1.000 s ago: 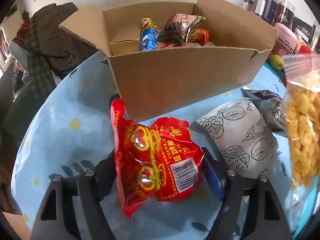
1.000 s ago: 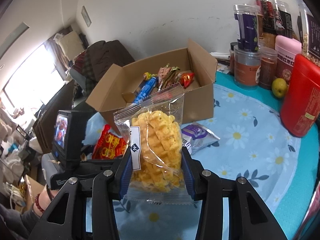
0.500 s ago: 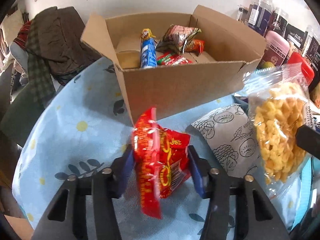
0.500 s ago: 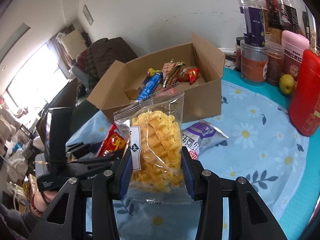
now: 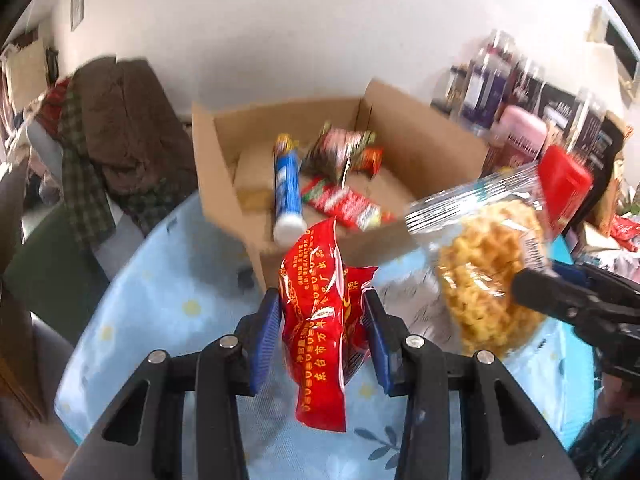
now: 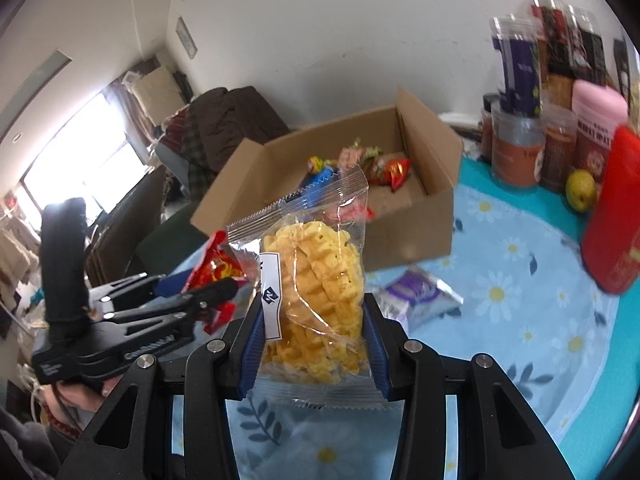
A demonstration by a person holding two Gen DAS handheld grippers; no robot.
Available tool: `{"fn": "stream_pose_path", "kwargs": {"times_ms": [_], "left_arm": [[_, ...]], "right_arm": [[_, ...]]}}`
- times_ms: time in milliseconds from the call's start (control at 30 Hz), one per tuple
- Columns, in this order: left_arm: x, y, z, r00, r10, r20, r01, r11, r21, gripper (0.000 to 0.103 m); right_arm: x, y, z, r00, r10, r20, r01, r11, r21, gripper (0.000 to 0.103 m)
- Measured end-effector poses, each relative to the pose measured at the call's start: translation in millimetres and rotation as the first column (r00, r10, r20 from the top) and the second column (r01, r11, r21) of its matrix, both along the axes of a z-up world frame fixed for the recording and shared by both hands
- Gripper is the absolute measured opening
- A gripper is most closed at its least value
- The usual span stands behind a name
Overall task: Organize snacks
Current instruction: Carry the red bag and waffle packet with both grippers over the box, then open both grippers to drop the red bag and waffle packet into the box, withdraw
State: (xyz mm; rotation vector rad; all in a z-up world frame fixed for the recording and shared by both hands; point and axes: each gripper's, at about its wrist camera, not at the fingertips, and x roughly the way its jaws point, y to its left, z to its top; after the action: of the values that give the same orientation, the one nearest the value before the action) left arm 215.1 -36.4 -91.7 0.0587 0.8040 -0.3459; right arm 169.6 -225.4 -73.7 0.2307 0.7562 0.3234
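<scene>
daisy-print tablecloth (image 6: 520, 280), open cardboard box (image 6: 416, 240) at the back with snacks inside.
left gripper (image 5: 322, 320) clamps a red snack packet (image 5: 320, 320) in the air; right gripper (image 6: 314, 344) pinches a clear bag of yellow crisps (image 6: 316, 296), both short of the box.

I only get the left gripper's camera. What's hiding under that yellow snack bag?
Observer: A purple snack packet lies on the flowered tablecloth, in front of the cardboard box.
Child: Is there any fruit?
Observer: Yes, a yellow-green fruit sits by the red canister.
Child: How does the other gripper hold the yellow bag?
Observer: The right gripper pinches the yellow snack bag low on both sides; the bag stands upright.
</scene>
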Motion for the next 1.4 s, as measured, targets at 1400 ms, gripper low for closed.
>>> {"fn": "stream_pose_path", "kwargs": {"times_ms": [1400], "left_arm": [[207.5, -21.7, 7.9, 0.995, 0.081, -0.061, -0.075, 0.993, 0.087, 0.045]], "right_arm": [[212.6, 16.3, 3.0, 0.998, 0.055, 0.021, -0.050, 0.979, -0.200, 0.046]]}}
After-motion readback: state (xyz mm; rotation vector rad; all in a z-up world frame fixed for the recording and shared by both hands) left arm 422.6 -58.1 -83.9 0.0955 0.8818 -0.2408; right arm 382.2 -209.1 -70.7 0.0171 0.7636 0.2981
